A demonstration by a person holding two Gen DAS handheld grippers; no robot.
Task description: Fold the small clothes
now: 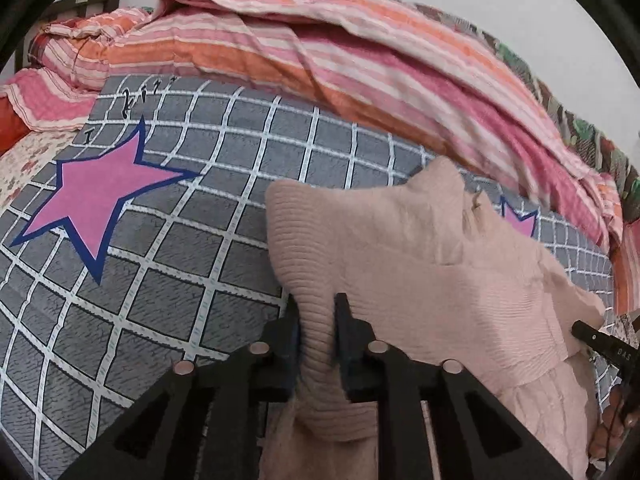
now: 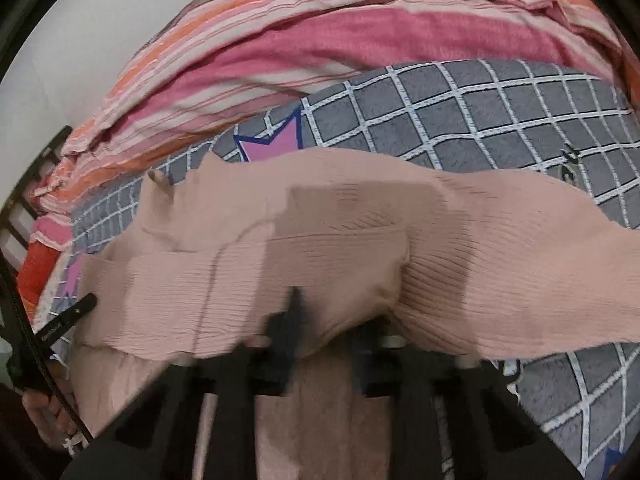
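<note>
Showing, from the left wrist, a large pink star (image 1: pixel 96 196) printed on the grey checked bedsheet (image 1: pixel 192 272), plus a second smaller star (image 1: pixel 518 222) peeking past the garment; from the right wrist, only partial stars (image 2: pixel 272 146) and a blurred look at the cloth. Lying on the bed: one pink ribbed knit garment (image 1: pixel 400 248), draped across the sheet with a striped pink-and-orange quilt (image 1: pixel 320 48) bunched behind it. Clamped on a ribbed fold at the garment's near edge: the left hand-held gripper (image 1: pixel 318 304), fingers close together with knit squeezed between them and spilling down under the tool. Buried under a lifted fold of the same garment (image 2: pixel 360 240): the right hand-held gripper (image 2: pixel 332 312), one dark finger (image 2: pixel 294 308) visible, jaws drawn together on the fabric. Visible at the far right of the left view, the tip of the other gripper (image 1: pixel 596 338) touching the garment's edge. Counted: one garment, two grippers, one quilt.
</note>
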